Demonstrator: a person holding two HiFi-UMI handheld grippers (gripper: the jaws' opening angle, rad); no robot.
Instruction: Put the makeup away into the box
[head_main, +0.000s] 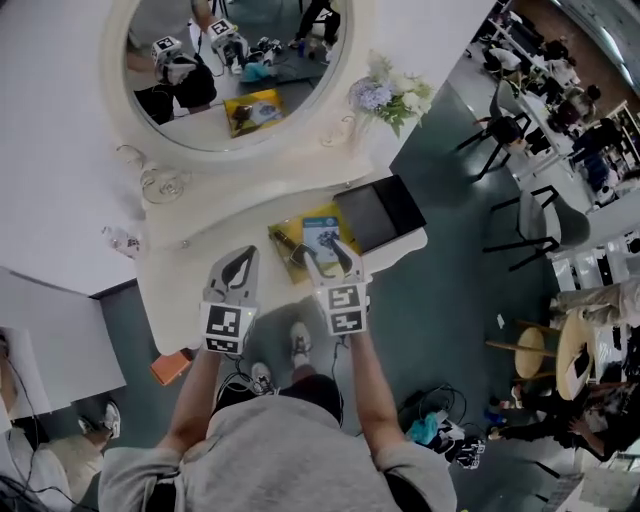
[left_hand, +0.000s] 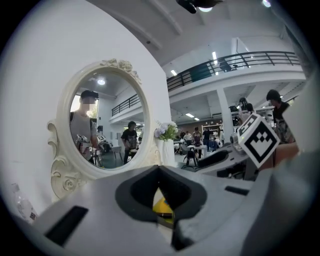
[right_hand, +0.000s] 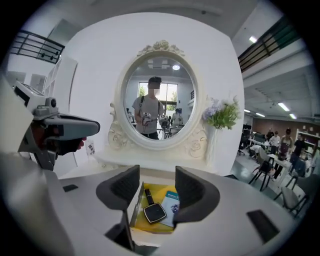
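- Up close, a person in a grey top stands at a white dressing table (head_main: 180, 275) with a two-jaw tool in each hand, both pointing towards the mirror.
- On the person's left, the left gripper (head_main: 243, 255) holds nothing. Its jaw tips look to meet, though its own view (left_hand: 160, 172) is cramped and I would not swear to it.
- Beside it, the right gripper (head_main: 330, 258) has its jaws wide apart and empty. In its own view (right_hand: 156, 187) the box shows through the gap, below and apart from the pads.
- Just past the tools, the yellow box (right_hand: 145, 225) sits open on the table's right half.
- Inside it lie a dark square compact (right_hand: 154, 213), a dark tube (right_hand: 148, 195) just behind that, and a blue card (right_hand: 171, 204) along the right side.
- A flat black panel (head_main: 380, 213) lies just beside the box on its right, at the table's corner.
- Over on the left of the table stand a clear glass dish (head_main: 160, 183) and a small clear bottle (head_main: 122, 240), well apart from the box.
- At the back, an oval white-framed mirror (right_hand: 159, 107) stands against the wall and reflects the person, both tools and the box.
- A vase of pale flowers (right_hand: 222, 115) stands just to the mirror's right.
- Beyond the table on the right is an open hall with desks, chairs and other people.
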